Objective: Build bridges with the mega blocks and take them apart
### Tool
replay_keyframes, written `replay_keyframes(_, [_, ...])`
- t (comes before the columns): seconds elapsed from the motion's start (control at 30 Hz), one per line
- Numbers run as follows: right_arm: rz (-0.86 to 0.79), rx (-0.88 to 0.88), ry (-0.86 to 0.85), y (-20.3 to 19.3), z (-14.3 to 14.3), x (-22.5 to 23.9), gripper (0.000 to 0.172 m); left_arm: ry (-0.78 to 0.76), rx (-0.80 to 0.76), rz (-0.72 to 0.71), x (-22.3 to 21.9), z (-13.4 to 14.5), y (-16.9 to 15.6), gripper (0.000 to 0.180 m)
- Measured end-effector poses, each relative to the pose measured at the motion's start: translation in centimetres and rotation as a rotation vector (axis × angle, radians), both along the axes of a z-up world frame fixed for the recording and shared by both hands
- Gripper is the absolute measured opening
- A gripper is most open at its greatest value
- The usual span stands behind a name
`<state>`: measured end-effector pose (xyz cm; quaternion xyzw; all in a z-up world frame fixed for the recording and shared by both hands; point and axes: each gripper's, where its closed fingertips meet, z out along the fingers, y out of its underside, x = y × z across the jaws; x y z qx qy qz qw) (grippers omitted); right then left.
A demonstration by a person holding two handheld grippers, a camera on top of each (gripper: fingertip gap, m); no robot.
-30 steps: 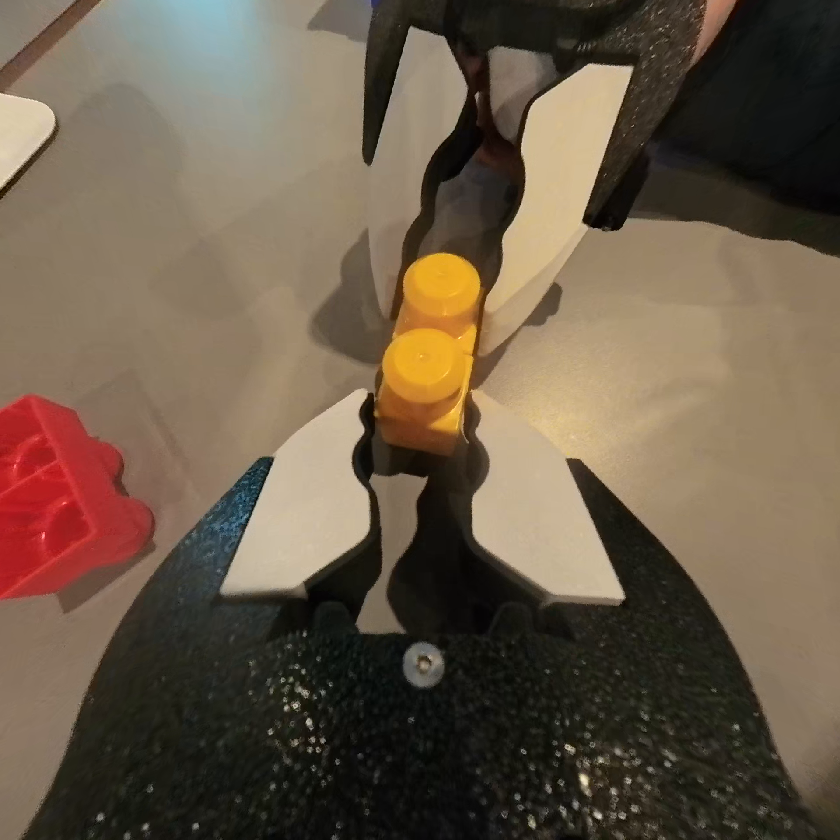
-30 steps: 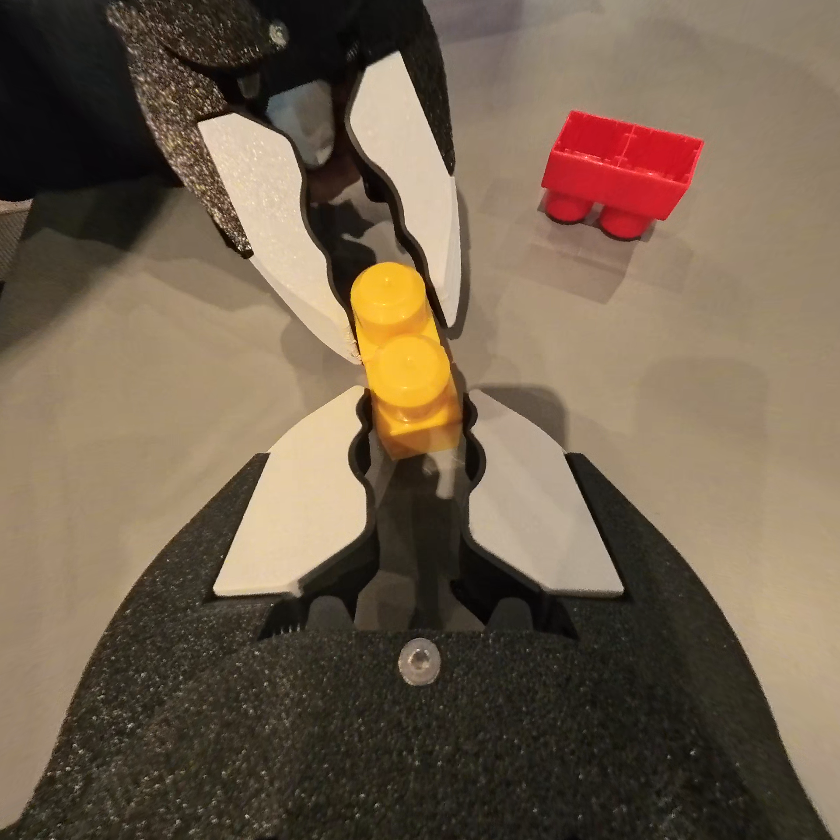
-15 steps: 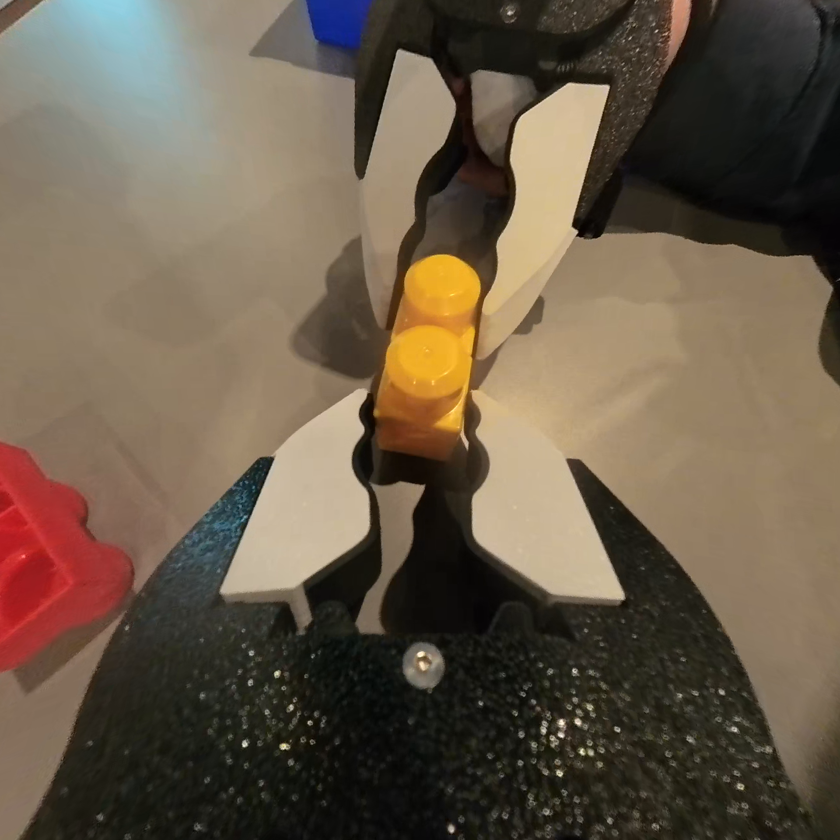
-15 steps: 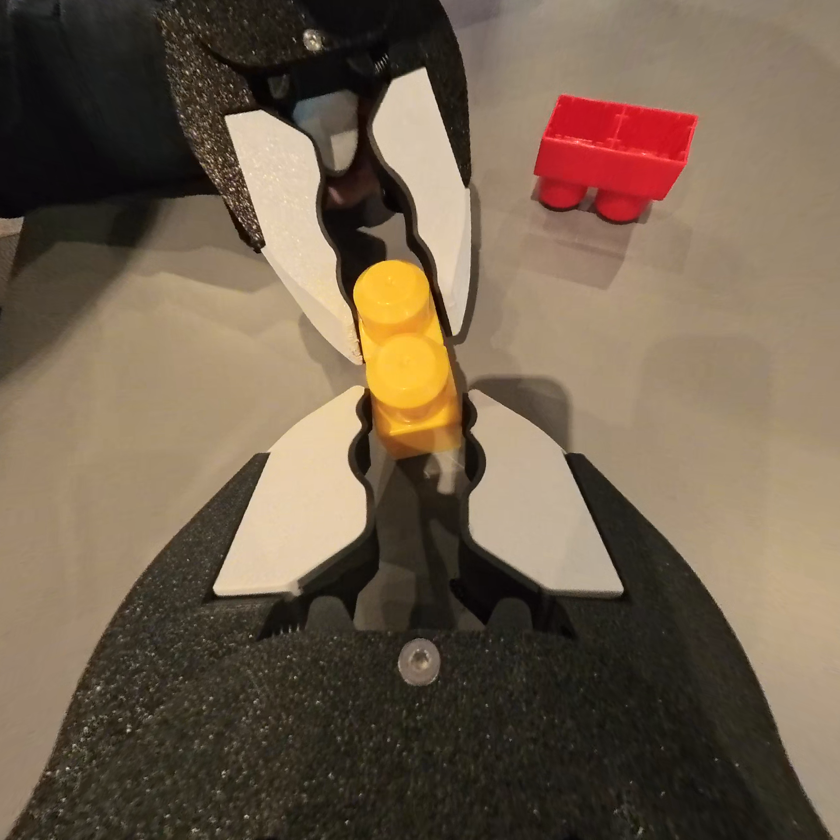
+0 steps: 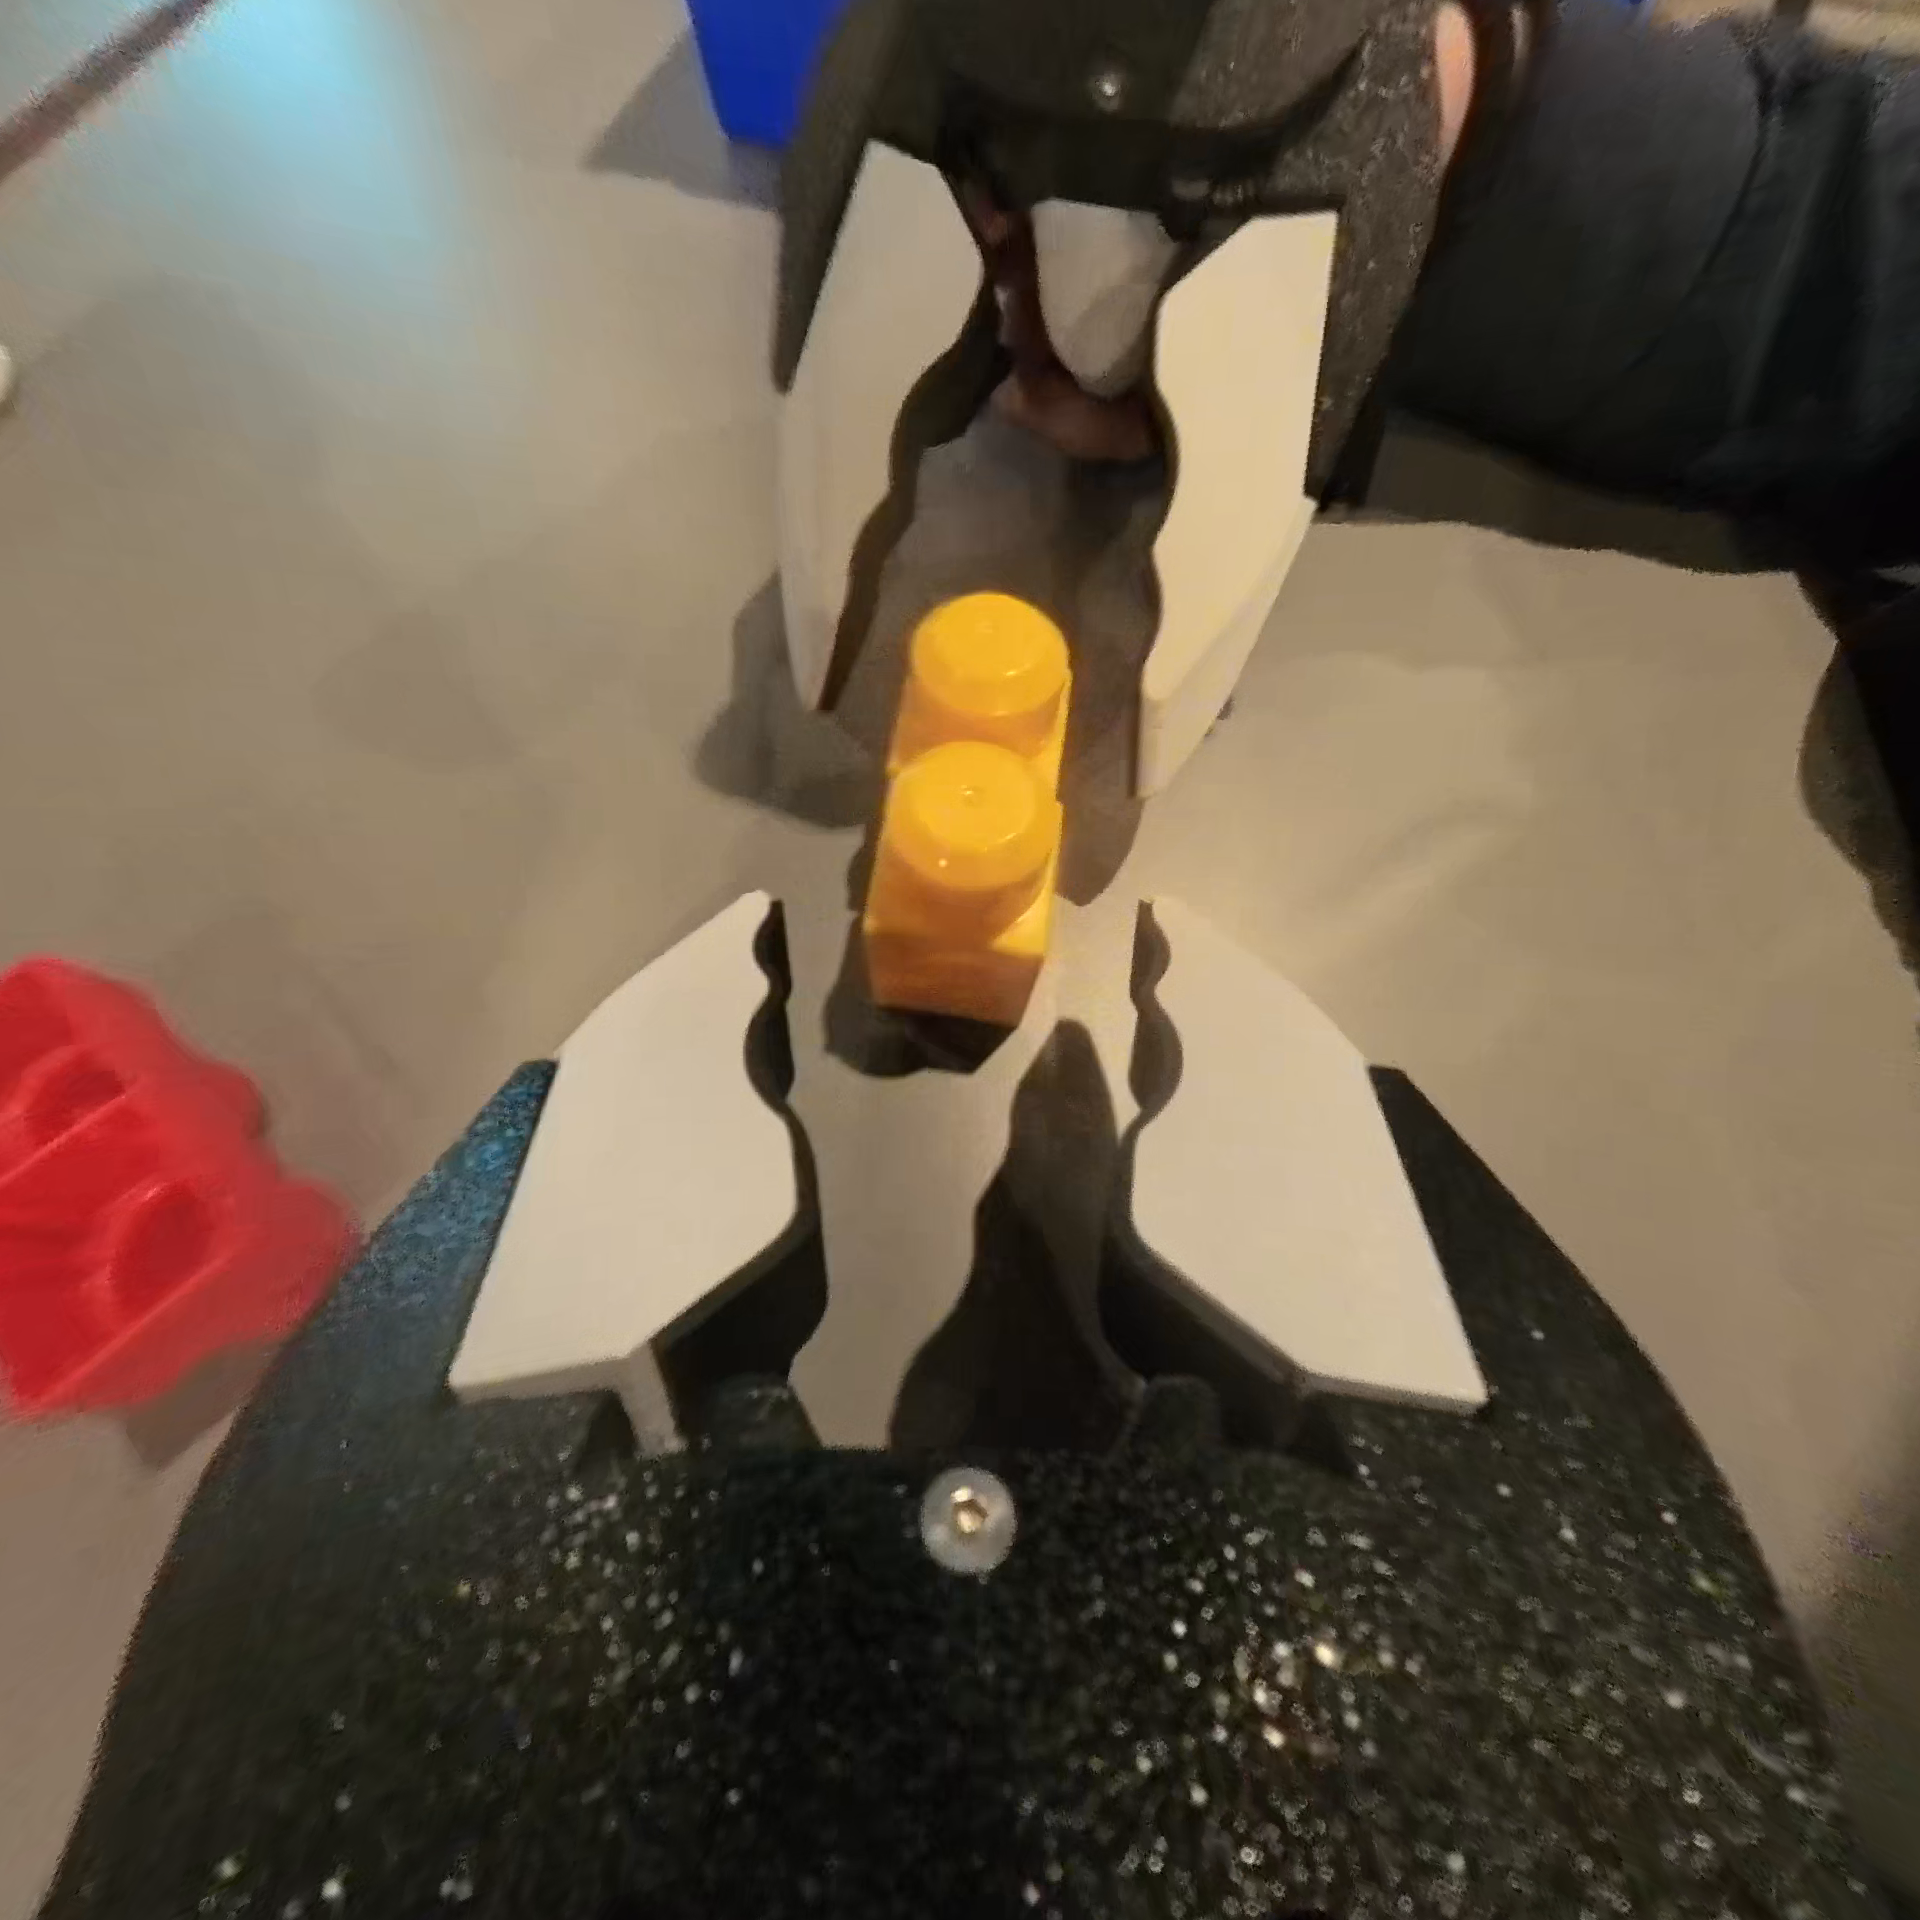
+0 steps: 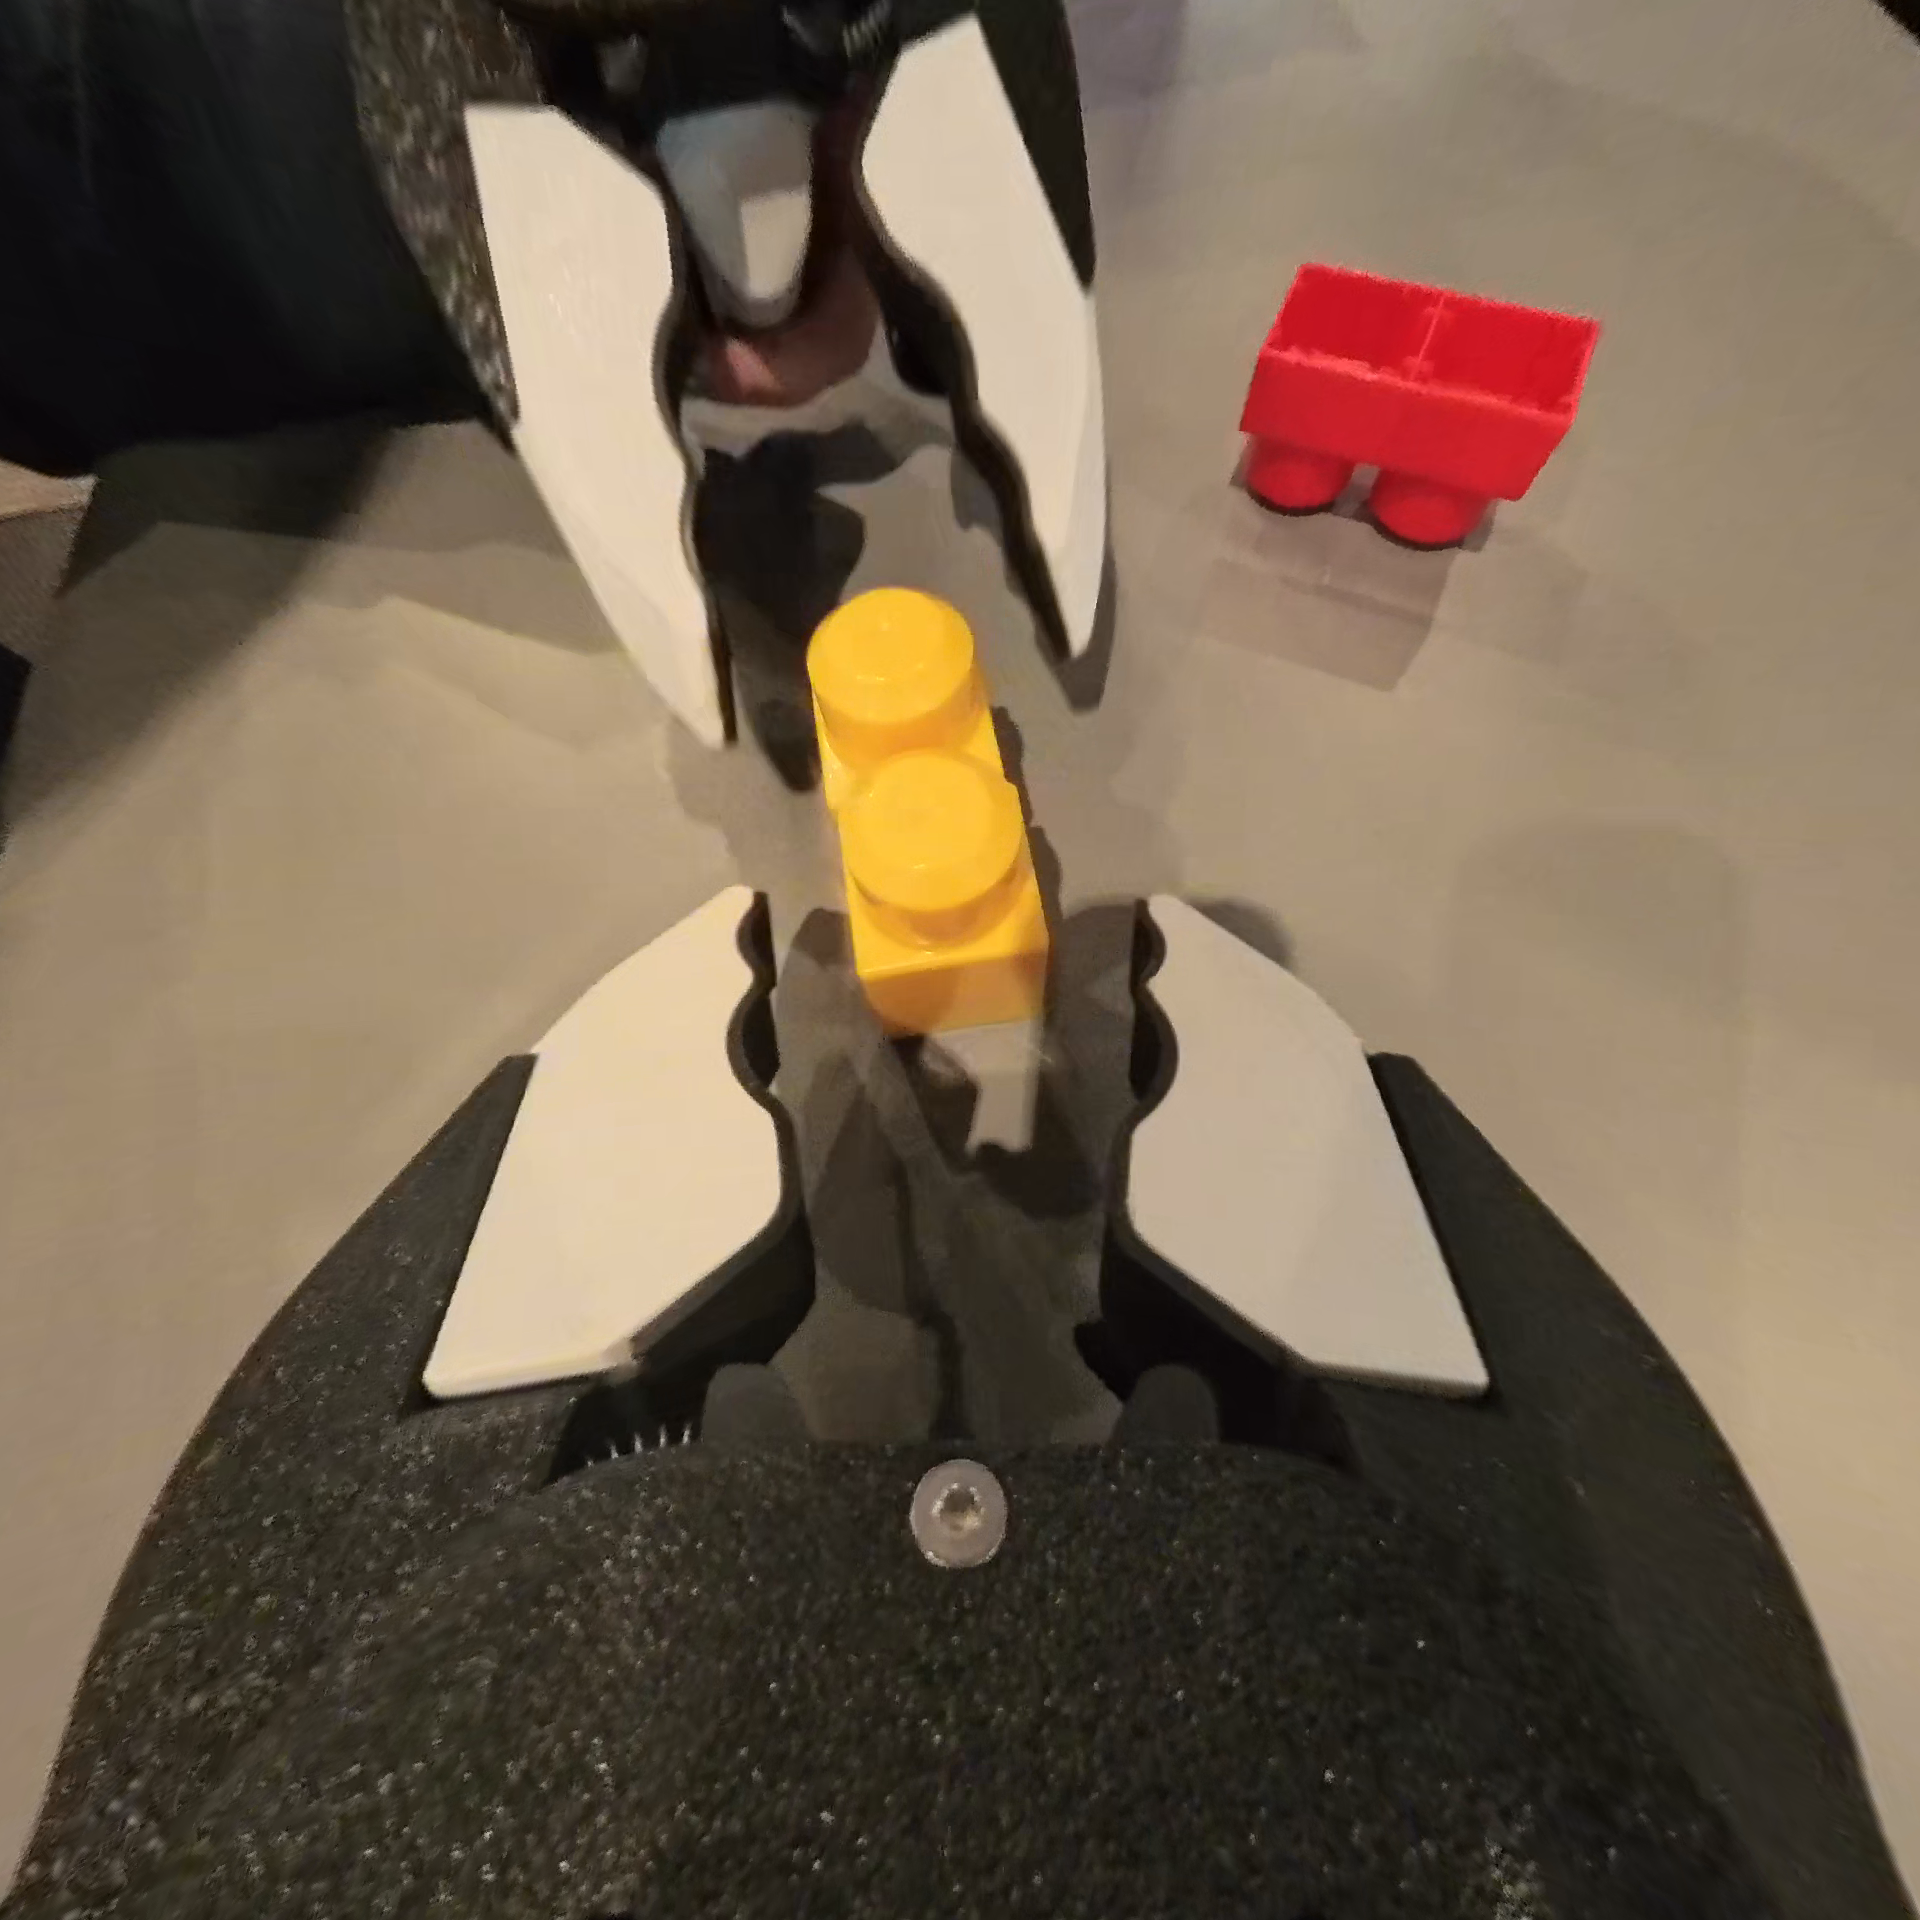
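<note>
A yellow two-stud mega block is seen upright on the grey counter at frame centre, between two facing grippers. The jaws of the left gripper and of the right gripper are spread wide, clear of the block. A red block is shown studs-down at upper right of the right wrist view.

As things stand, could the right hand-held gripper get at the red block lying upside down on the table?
Probably yes. The right hand-held gripper is open, its fingers apart from the yellow block between them. The red block lies in the open ahead and to its right, with bare table between and nothing on it.
</note>
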<state>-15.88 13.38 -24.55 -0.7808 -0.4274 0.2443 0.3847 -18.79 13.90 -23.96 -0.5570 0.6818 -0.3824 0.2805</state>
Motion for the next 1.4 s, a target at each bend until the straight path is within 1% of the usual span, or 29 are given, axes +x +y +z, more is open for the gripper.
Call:
replay_keyframes(0.03, [0.000,0.012,0.010,-0.1,0.4,0.2,0.062,-0.026,0.004,0.032,-0.5,0.9,0.6,0.064])
replay_keyframes(0.1, [-0.010,0.040,0.056,-0.1,1.8,0.7,0.067,-0.102,0.019,0.138,-1.6,3.0,2.8,0.065])
replay_keyframes(0.17, [-0.028,0.074,0.128,-0.1,3.6,1.2,0.068,-0.140,0.057,0.289,-3.0,4.3,5.9,0.067])
replay_keyframes(0.23, [-0.053,0.099,0.191,0.1,4.9,1.8,0.066,-0.121,0.102,0.422,-3.9,4.3,8.9,0.070])
replay_keyframes(0.3, [-0.075,0.114,0.229,0.3,5.6,2.3,0.065,-0.064,0.139,0.511,-4.0,3.3,11.1,0.074])
replay_keyframes(0.4, [-0.093,0.115,0.261,0.6,5.8,2.4,0.063,0.077,0.219,0.565,-3.5,1.0,12.8,0.075])
replay_keyframes(0.47, [-0.097,0.116,0.264,0.7,5.7,2.4,0.063,0.140,0.224,0.573,-2.8,-0.1,13.3,0.072])
replay_keyframes(0.5, [-0.098,0.116,0.262,0.8,5.7,2.3,0.063,0.165,0.222,0.577,-2.6,-0.5,13.5,0.067])
replay_keyframes(0.57, [-0.110,0.115,0.260,1.0,5.5,2.3,0.063,0.182,0.241,0.583,-2.4,-0.8,13.9,0.038])
replay_keyframes(0.63, [-0.134,0.112,0.268,1.3,5.5,2.4,0.063,0.180,0.246,0.608,-2.5,-0.7,14.0,0.037])
replay_keyframes(0.67, [-0.159,0.111,0.275,1.7,5.5,2.6,0.064,0.150,0.265,0.619,-2.5,-0.1,14.1,0.037])
replay_keyframes(0.7, [-0.186,0.114,0.288,2.0,5.7,2.7,0.064,0.074,0.288,0.629,-2.4,1.2,14.0,0.036])
replay_keyframes(0.73, [-0.217,0.118,0.318,2.4,6.2,2.8,0.063,-0.033,0.282,0.627,-2.0,3.1,13.5,0.036])
replay_keyframes(0.77, [-0.238,0.122,0.363,2.7,7.0,2.8,0.062,-0.168,0.238,0.602,-1.5,5.4,12.5,0.036])
replay_keyframes(0.8, [-0.245,0.128,0.429,2.8,8.1,2.5,0.062,-0.327,0.155,0.540,-0.8,8.2,10.7,0.036])
replay_keyframes(0.87, [-0.247,0.134,0.586,3.0,10.6,1.7,0.060,-0.629,-0.065,0.378,-0.3,13.5,6.8,0.036])
replay_keyframes(0.9, [-0.227,0.147,0.674,2.8,12.0,1.1,0.061,-0.736,-0.161,0.316,-0.4,15.3,5.5,0.036])
replay_keyframes(0.93, [-0.210,0.162,0.763,2.7,13.5,0.7,0.061,-0.809,-0.226,0.266,-0.6,16.4,4.5,0.036])
replay_keyframes(0.97, [-0.192,0.169,0.842,2.5,14.7,0.3,0.061,-0.850,-0.268,0.232,-0.6,17.0,3.8,0.036])
replay_keyframes(1.03, [-0.163,0.166,0.931,2.3,16.2,-0.4,0.062,-0.892,-0.314,0.172,-0.5,17.2,2.6,0.036])
replay_keyframes(1.1, [-0.134,0.167,0.963,2.1,17.0,-1.2,0.062,-0.905,-0.348,0.121,-0.2,17.1,1.6,0.036])
replay_keyframes(1.2, [-0.084,0.167,0.999,1.7,18.1,-1.9,0.051,-0.867,-0.311,0.084,0.6,16.3,0.4,0.036])
replay_keyframes(1.23, [-0.067,0.172,0.987,1.5,18.2,-2.0,0.038,-0.851,-0.291,0.075,0.8,16.1,0.1,0.036])
replay_keyframes(1.27, [-0.049,0.175,0.963,1.2,18.2,-2.0,0.032,-0.840,-0.275,0.074,1.0,15.9,0.0,0.036])
replay_keyframes(1.33, [-0.043,0.169,0.883,1.1,17.8,-1.9,0.032,-0.816,-0.259,0.071,1.0,15.5,-0.2,0.036])
replay_keyframes(1.37, [-0.055,0.177,0.820,1.2,17.5,-1.7,0.032,-0.789,-0.240,0.080,1.1,15.1,-0.1,0.036])
replay_keyframes(1.4, [-0.075,0.190,0.741,1.2,17.2,-1.0,0.032,-0.761,-0.213,0.099,1.1,14.7,0.2,0.040])
